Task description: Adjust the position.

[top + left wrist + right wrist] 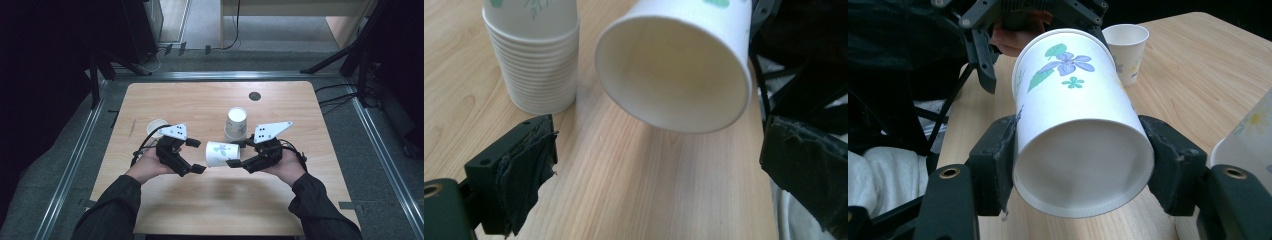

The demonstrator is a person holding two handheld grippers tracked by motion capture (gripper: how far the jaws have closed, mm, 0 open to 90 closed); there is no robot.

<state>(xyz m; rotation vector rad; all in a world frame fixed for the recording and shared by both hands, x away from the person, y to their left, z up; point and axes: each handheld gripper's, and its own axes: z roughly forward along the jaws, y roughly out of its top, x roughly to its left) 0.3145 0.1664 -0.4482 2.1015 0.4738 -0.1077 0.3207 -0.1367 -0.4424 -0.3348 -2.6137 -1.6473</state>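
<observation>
A white paper cup (222, 153) printed with purple flowers lies on its side above the wooden table (215, 200). My right gripper (236, 154) is shut on its base end, one black pad (998, 160) on each side of the cup (1073, 115). The cup's open mouth (674, 65) faces my left gripper (197, 156). That gripper (664, 160) stands open, its torn pads (531, 165) wide apart and just short of the rim, touching nothing.
An upside-down stack of matching cups (236, 123) stands just behind the held cup, close to it (531, 55). A single upright cup (156, 127) sits at the left behind my left hand. A dark round hole (255, 96) marks the table's far side.
</observation>
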